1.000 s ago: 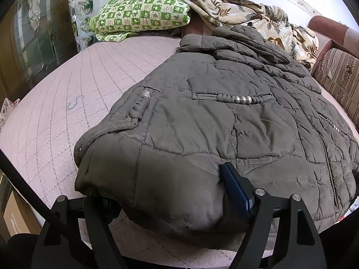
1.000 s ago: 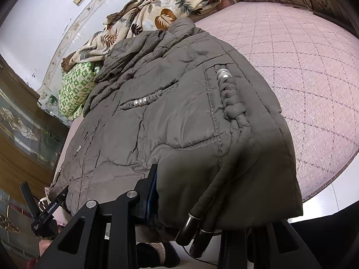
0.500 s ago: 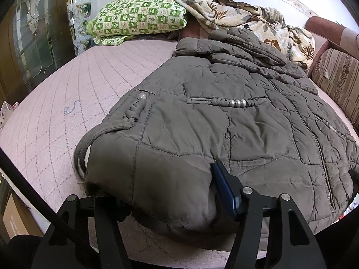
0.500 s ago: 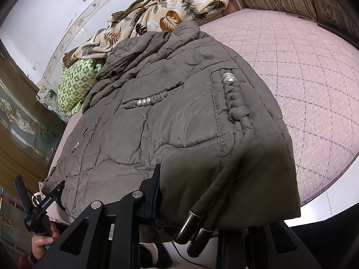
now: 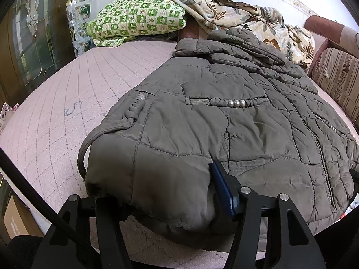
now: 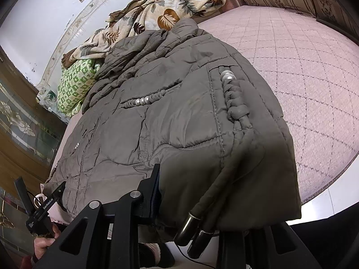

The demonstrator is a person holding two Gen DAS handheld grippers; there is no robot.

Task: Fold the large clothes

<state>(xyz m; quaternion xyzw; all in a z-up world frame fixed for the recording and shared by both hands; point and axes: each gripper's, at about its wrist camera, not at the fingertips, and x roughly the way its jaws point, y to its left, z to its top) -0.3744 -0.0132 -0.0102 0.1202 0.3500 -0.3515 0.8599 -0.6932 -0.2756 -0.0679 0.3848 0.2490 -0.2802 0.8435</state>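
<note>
A grey-brown quilted jacket (image 5: 224, 123) with braided cords and pearl beads lies spread on a pink quilted mattress (image 5: 56, 112). My left gripper (image 5: 157, 186) is at its near hem corner. Its jaws are closing with the hem bunched between them, and the blue pad (image 5: 221, 188) presses into the fabric. In the right wrist view the jacket (image 6: 179, 116) drapes over my right gripper (image 6: 193, 186), which is shut on the other hem corner. One pad (image 6: 157, 188) shows against the cloth and the other finger is hidden. Two metal-tipped drawstrings (image 6: 193, 224) hang down.
A green checked pillow (image 5: 139, 22) and a floral blanket (image 5: 235, 15) lie at the head of the bed. A striped cushion (image 5: 336, 78) is on the right and a glass-panelled wooden door (image 5: 33, 44) on the left. A hand (image 6: 42, 246) holds the other gripper.
The left jaws have drawn closer together, gathering the hem into a thicker bunch between them. The right gripper's hold on the jacket looks the same.
</note>
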